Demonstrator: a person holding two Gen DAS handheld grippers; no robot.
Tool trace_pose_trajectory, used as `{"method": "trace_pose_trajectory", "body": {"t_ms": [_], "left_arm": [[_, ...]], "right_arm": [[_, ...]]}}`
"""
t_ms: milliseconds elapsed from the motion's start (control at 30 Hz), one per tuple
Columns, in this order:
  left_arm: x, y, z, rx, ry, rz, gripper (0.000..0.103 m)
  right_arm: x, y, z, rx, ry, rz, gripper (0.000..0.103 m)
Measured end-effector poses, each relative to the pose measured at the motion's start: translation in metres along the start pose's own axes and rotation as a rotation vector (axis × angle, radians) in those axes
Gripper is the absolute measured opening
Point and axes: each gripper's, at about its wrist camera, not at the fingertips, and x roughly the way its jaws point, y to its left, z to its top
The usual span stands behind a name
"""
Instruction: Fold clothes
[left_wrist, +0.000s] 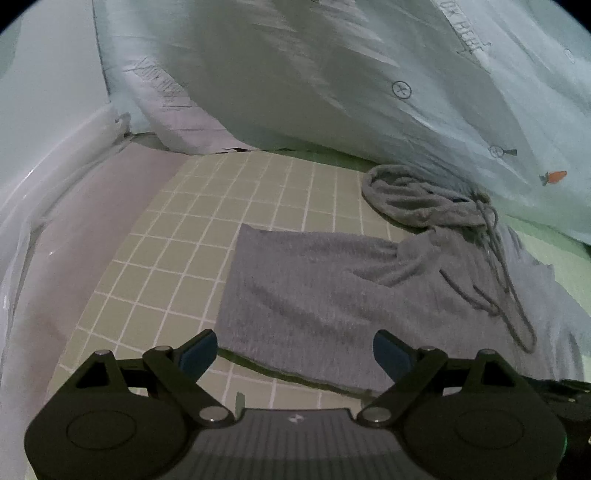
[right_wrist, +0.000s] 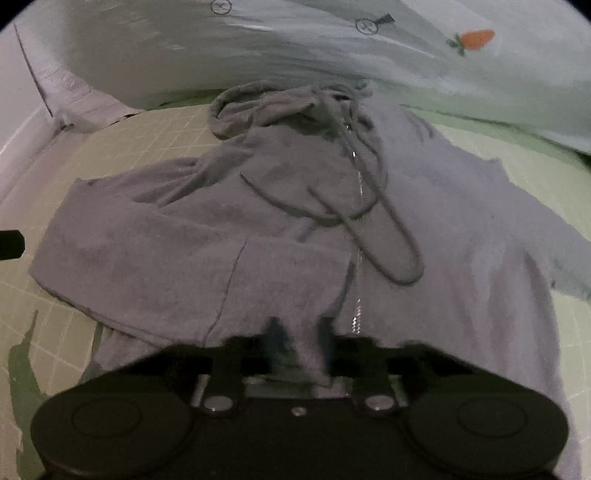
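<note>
Right claw (right_wrist: 297, 345) pinching grey hoodie (right_wrist: 295, 229) hem, left claw (left_wrist: 293, 354) spread over its sleeve edge

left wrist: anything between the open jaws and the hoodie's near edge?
Nothing loose. In the left wrist view, only bare gridded mat beneath the left gripper, and the hoodie edge already lies between them.

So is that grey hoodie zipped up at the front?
Yes, the right wrist view shows the grey hoodie lying front up with its zipper closed down the middle.

Two close downward views, shared hoodie (left_wrist: 332, 288)
</note>
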Motion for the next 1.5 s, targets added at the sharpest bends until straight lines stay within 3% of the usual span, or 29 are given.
{"method": "trace_pose_trajectory", "body": {"t_ms": [333, 533, 700, 900, 967, 1033, 1167, 1333, 1500], "left_arm": [[-0.032, -0.027, -0.021, -0.128, -0.023, 0.087, 0.092], [-0.032, -0.054, -0.021, -0.164, -0.014, 0.108, 0.092], [-0.024, -0.071, -0.014, -0.150, -0.023, 0.143, 0.093], [-0.004, -0.084, 0.018, -0.169, -0.028, 0.165, 0.093], [0.002, -0.087, 0.029, -0.158, -0.038, 0.163, 0.093], [0.015, -0.090, 0.041, -0.152, -0.036, 0.161, 0.093], [0.046, -0.096, 0.058, -0.170, 0.033, 0.153, 0.093], [0.065, -0.113, 0.063, -0.090, 0.054, 0.070, 0.093], [0.090, -0.120, 0.068, -0.117, 0.094, 0.002, 0.093]], "right_arm": [[-0.065, -0.032, 0.046, -0.049, -0.221, 0.144, 0.003], [-0.101, -0.078, 0.086, -0.041, -0.352, 0.134, 0.002], [-0.118, -0.169, 0.089, 0.124, -0.406, 0.040, 0.002], [-0.104, -0.306, 0.062, 0.374, -0.318, -0.285, 0.002], [-0.098, -0.342, 0.053, 0.451, -0.300, -0.345, 0.002], [-0.089, -0.367, 0.048, 0.503, -0.301, -0.359, 0.001], [-0.073, -0.396, 0.042, 0.668, -0.284, -0.307, 0.001], [-0.058, -0.383, 0.037, 0.619, -0.207, -0.314, 0.001], [-0.046, -0.391, 0.020, 0.689, -0.151, -0.339, 0.002]]}}
